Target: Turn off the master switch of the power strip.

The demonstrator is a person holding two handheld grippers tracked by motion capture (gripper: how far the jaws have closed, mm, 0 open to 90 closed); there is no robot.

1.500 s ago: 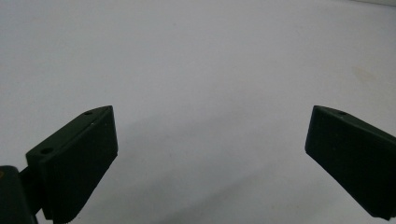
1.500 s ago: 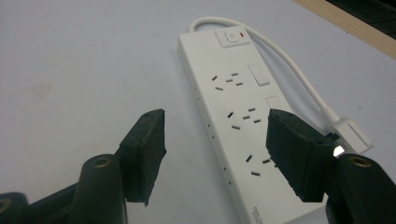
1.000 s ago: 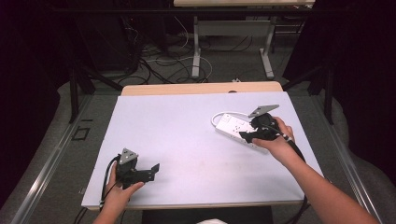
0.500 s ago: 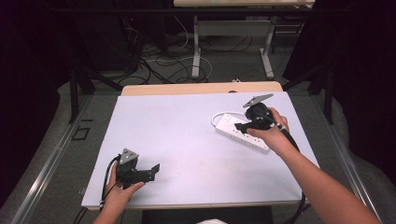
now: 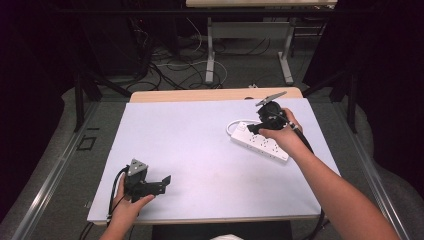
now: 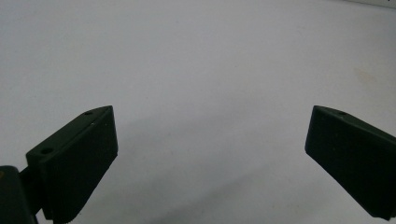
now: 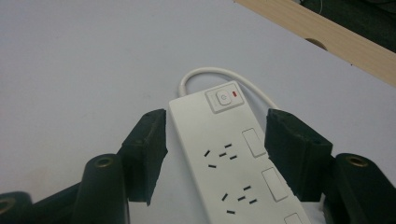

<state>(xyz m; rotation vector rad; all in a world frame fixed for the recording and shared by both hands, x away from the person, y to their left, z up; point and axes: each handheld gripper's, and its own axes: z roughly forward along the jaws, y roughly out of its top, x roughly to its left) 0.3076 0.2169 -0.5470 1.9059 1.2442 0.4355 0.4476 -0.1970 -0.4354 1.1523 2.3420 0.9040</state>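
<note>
Right gripper (image 5: 253,128): held over the switch end of a white power strip (image 5: 260,141), at the right side of the table. In the right gripper view the two black jaws are seen spread apart, one on each side of the strip (image 7: 233,154); the gap is wider than the strip body and neither jaw can be confirmed as touching it. Jaw faces are matte, blocky, with chamfered tips. A grey three-cornered plate (image 5: 270,97) is carried on top.

Power strip: hard, smooth white plastic, long rectangular body, laid diagonally on the table. One square rocker switch (image 7: 223,98) with a small red indicator is noted at the end. Two socket groups and three plain rectangular covers are counted in the right gripper view. One white cord (image 7: 219,74) loops out from the switch end.

Left gripper (image 5: 166,181): held in the left hand (image 5: 127,205) near the front left edge of the table, well apart from the strip. Its jaws are seen wide apart in the left gripper view, with nothing between them but bare surface.

Table (image 5: 200,145): pale lavender-white matte top, with a light wood strip (image 5: 200,95) along the far edge.
</note>
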